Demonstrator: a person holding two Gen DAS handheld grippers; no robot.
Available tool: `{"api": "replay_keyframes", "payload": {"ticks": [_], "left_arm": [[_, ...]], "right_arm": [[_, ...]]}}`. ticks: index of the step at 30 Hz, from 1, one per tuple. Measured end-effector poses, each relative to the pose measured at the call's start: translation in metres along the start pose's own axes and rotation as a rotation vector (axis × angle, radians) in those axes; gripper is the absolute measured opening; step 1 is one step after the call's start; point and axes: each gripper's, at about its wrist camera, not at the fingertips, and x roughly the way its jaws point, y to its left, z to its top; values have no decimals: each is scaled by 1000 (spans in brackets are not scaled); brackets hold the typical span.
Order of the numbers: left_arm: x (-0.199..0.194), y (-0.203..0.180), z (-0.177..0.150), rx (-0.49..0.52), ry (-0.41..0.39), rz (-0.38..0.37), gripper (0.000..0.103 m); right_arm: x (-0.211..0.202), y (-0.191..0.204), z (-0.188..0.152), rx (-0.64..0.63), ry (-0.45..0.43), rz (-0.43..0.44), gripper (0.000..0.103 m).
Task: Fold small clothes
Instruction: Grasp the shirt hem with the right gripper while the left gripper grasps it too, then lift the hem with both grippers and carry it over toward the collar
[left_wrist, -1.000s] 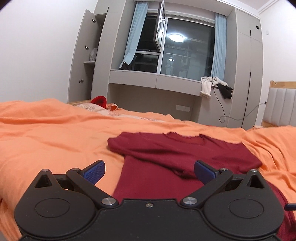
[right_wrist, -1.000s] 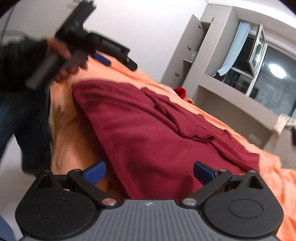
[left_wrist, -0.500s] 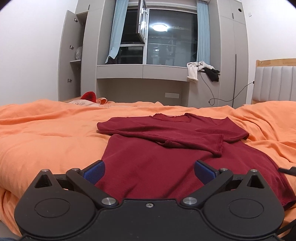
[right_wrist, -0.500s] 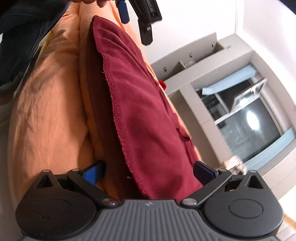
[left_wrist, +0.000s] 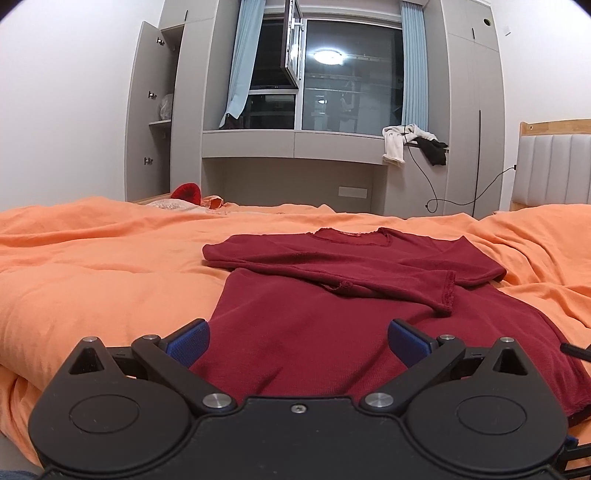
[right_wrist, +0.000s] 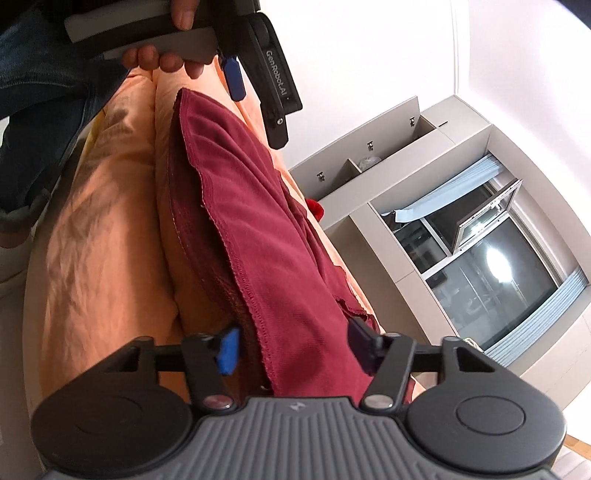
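dark red long-sleeve top (left_wrist: 332, 314) lies flat on the orange bed cover (left_wrist: 92, 266), neckline toward the far window, both sleeves folded across the chest, one cuff overlapping near the right side. hem end is nearest the cameras.

left gripper (left_wrist: 297, 341) hovers low over the hem area, jaws wide apart, blue pads (left_wrist: 186, 341) either side of the fabric, not pressing on it, nothing held. in the right wrist view the same gripper (right_wrist: 255, 81) shows at top, held in the person's hand (right_wrist: 162, 61) above the far hem corner, clear of the cloth.

right gripper (right_wrist: 291, 349) is rolled on its side at the hem edge by the bed's side. its jaws have just been closing and now stand about half apart, with the stitched hem edge of the top (right_wrist: 258, 240) running between the pads. left pad sits just beside the underside of the hem; can't tell whether it touches; the right pad is clear of the cloth, so no grip.

background: grey wardrobe (left_wrist: 162, 122), window (left_wrist: 332, 74) with blue curtains, clothes draped on the sill, padded headboard (left_wrist: 554, 166) at right.
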Motion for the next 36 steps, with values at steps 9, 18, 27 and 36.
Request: {"api": "replay_keyframes", "payload": {"ticks": [9,18,27,36], "left_arm": [[-27,-9,-5,46,-62,-190,102],[-36,-51,-32,327,-23,-187,102],[4,-83,-44,523,42,-8,99],[-10,-59,-27,528,94,145,62]], "right_arm": [[-12,-20,5,77,-71,-51,16],[-12,-57,12,259,-81,-58,10],[-18,-90,9,392,-80,-39,10],[-30,-100,4,405,-94,-59,8]]}}
